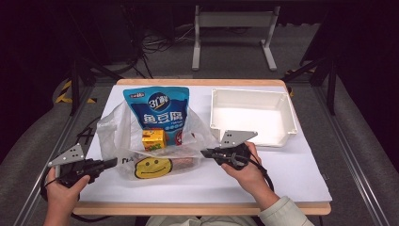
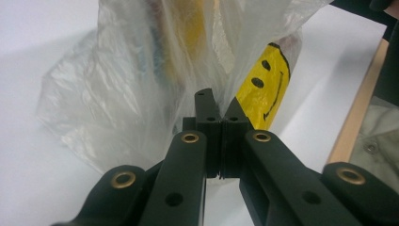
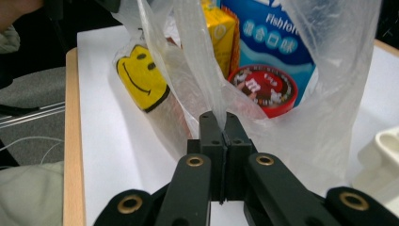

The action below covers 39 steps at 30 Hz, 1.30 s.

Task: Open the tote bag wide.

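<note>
The clear plastic bag (image 1: 141,141) with the yellow smiley face (image 1: 151,167) lies near the front edge of the white-topped table (image 1: 291,174), left of centre, its mouth held wide. The left gripper (image 1: 112,163) has its jaws pinched together on the bag's left handle film; the right gripper (image 1: 207,153) is likewise clamped on the right handle. Inside sit a blue fish-tofu pouch (image 1: 157,110), a yellow carton (image 1: 154,139) and a red round tin (image 3: 263,89). The white tray (image 1: 251,117) at the back right corner holds nothing, so I judge the unpacking not yet begun: the bag is only spread, all items remaining to move.
</note>
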Each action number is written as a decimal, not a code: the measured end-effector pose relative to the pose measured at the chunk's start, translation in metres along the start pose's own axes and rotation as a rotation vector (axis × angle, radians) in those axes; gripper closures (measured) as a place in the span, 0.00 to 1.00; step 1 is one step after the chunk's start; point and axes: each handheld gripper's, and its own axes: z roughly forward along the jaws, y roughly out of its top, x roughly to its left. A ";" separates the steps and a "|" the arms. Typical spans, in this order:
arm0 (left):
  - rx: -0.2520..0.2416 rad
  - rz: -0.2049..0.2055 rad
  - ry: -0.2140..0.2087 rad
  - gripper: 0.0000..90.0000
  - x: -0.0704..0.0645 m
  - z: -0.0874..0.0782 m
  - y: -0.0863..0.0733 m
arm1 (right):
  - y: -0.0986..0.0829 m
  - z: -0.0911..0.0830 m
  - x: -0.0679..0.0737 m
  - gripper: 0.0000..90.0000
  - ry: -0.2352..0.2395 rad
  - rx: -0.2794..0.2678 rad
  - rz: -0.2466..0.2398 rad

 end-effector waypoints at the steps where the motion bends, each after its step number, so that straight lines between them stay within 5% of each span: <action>1: 0.000 0.000 0.000 0.99 0.000 0.000 0.000 | 0.000 0.000 0.000 0.99 0.000 0.000 0.000; 17: 0.084 -0.068 -0.022 1.00 0.004 0.008 -0.020 | -0.031 0.015 0.003 0.99 0.050 0.108 0.043; 26: 0.136 -0.090 -0.031 1.00 0.013 0.021 -0.028 | -0.046 0.023 -0.004 0.99 0.033 0.165 0.064; 39: 0.246 -0.063 -0.063 1.00 0.009 0.036 -0.031 | -0.060 0.022 -0.005 0.99 0.031 0.257 0.095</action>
